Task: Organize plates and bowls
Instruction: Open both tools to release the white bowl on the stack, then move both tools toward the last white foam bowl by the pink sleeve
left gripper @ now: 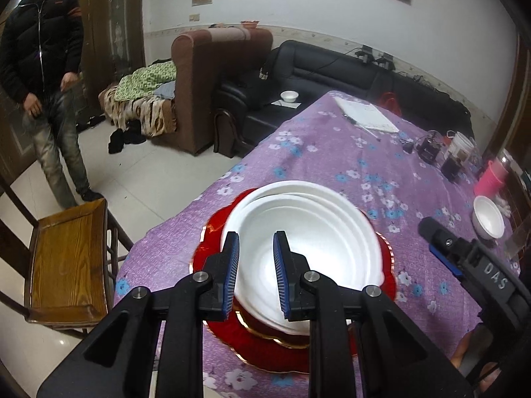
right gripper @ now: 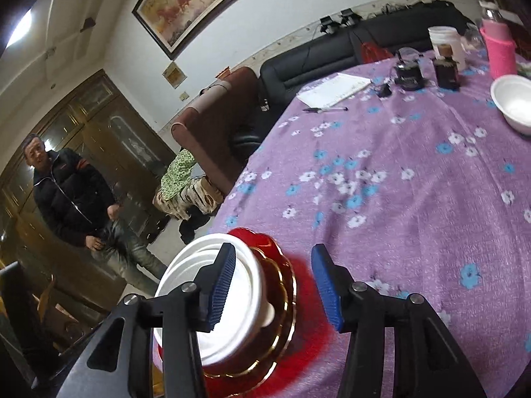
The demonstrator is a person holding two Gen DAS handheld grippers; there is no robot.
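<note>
A stack of nested white foam bowls (left gripper: 315, 248) sits on red, gold-rimmed plates (left gripper: 265, 348) at the near edge of the purple flowered tablecloth (left gripper: 332, 165). My left gripper (left gripper: 256, 272) straddles the near-left wall of the bowls, one pad outside and one inside, narrowly shut on it. To the right of the stack my right gripper (left gripper: 434, 242) hangs apart from it. In the right wrist view, my right gripper (right gripper: 275, 285) stands open above the plates (right gripper: 298, 325) beside the bowls (right gripper: 186, 265), gripping nothing. A single white bowl (left gripper: 488, 220) (right gripper: 514, 102) rests farther right.
A pink cup (right gripper: 499, 46), dark jars (right gripper: 446, 69), a notebook (right gripper: 333, 91) and a pen occupy the table's far side. A wooden chair (left gripper: 66, 258) stands at the table's left. A person (left gripper: 43, 66) stands on the floor beyond it. Sofas line the wall.
</note>
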